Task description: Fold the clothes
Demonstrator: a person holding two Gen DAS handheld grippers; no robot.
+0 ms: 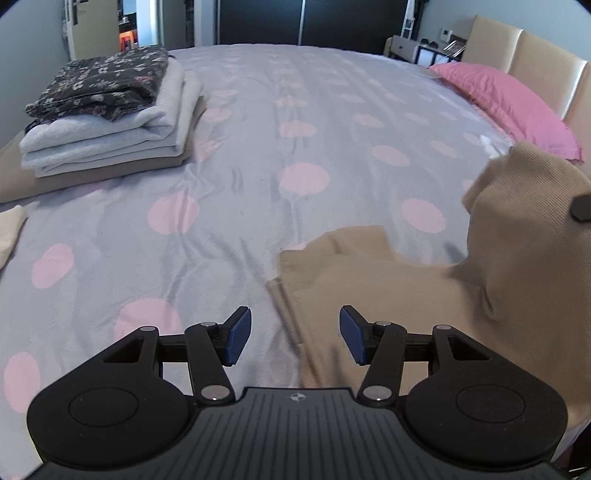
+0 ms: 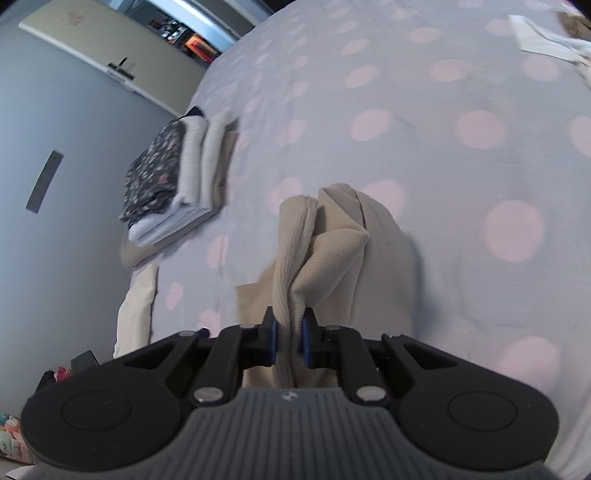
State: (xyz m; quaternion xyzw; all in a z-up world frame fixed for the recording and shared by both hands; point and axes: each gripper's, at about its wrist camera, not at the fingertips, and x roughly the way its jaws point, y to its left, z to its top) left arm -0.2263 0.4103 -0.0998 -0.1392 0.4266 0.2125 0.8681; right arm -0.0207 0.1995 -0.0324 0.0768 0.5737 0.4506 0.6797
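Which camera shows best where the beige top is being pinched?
The right wrist view: the right gripper is shut on a bunched fold of the beige top, right in the middle of the picture. The left wrist view shows the top partly lifted off the bed, but not the pinch.

Bedroom: bed under grey bedspread with pink dots (image 1: 295, 110); pink pillow (image 1: 509, 107); beige padded headboard (image 1: 535, 62); grey walls (image 2: 55, 110); open doorway (image 1: 129, 29); dark wardrobe (image 1: 295, 22).
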